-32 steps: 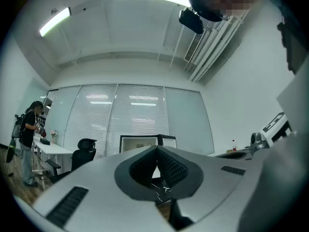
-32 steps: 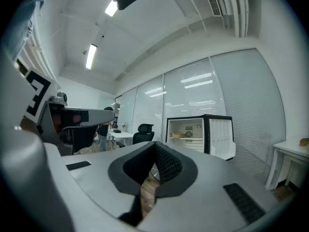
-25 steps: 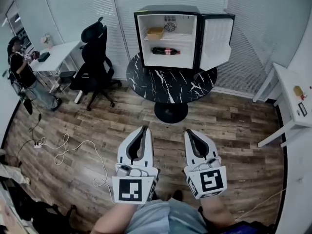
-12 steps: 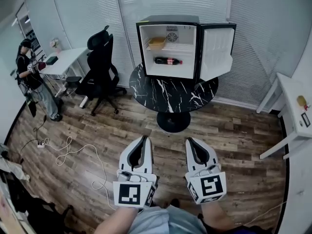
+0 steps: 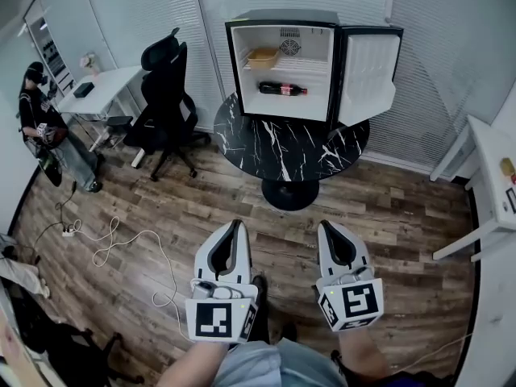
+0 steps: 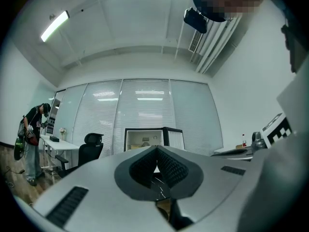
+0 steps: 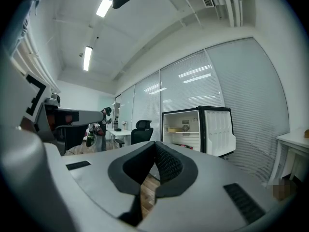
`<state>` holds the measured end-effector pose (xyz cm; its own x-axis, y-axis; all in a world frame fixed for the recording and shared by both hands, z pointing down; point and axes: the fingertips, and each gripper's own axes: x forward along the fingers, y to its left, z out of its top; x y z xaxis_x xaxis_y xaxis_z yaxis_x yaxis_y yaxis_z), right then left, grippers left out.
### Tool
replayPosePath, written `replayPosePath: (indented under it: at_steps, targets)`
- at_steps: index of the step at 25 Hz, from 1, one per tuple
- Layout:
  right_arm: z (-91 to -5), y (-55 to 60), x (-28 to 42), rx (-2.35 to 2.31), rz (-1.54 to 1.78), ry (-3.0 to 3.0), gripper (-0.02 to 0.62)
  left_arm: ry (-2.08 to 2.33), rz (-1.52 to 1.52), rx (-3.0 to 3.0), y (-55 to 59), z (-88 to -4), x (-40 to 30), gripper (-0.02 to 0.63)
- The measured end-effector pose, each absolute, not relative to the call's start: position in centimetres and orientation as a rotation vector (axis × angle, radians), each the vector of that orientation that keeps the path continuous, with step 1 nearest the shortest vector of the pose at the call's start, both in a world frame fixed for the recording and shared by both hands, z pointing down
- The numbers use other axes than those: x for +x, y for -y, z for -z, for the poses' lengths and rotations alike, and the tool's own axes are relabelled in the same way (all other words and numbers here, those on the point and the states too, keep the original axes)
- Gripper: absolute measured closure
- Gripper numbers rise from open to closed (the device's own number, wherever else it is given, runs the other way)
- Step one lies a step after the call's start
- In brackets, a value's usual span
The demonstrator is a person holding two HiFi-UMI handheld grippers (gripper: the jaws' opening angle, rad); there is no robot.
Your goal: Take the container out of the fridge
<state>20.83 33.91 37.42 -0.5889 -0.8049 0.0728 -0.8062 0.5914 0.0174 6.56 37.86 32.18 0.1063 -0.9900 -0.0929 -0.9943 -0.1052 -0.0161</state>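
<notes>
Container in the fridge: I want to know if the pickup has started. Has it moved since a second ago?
No. The container still sits on the fridge's upper shelf, left of the fan, above the bottle.

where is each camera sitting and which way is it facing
Head view: on the person's head, tilted steeply down; sees the left gripper, right gripper, forearms, and the open fridge ahead.
Left gripper view: on the left gripper, looking level along its shut jaws at the fridge.
Right gripper view: on the right gripper, level along its shut jaws, fridge right of centre.
Shared: all three show the fridge.
</notes>
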Motion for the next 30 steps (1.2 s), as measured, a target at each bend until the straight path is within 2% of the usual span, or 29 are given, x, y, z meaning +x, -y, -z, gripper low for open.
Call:
replayPosePath:
  at_steps: [20, 30]
  targets:
    - [-35.7, -13.0, 8.4, 1.475, 0.052, 2.682, 0.58, -1.931, -0.172, -2.323, -16.3, -30.5, -5.9, 0.592]
    - [-36.0, -7.2, 8.7, 1.545, 0.05, 2.63, 0.58, -1.886, -0.17, -2.409, -9.8, -32.2, -5.4, 0.592]
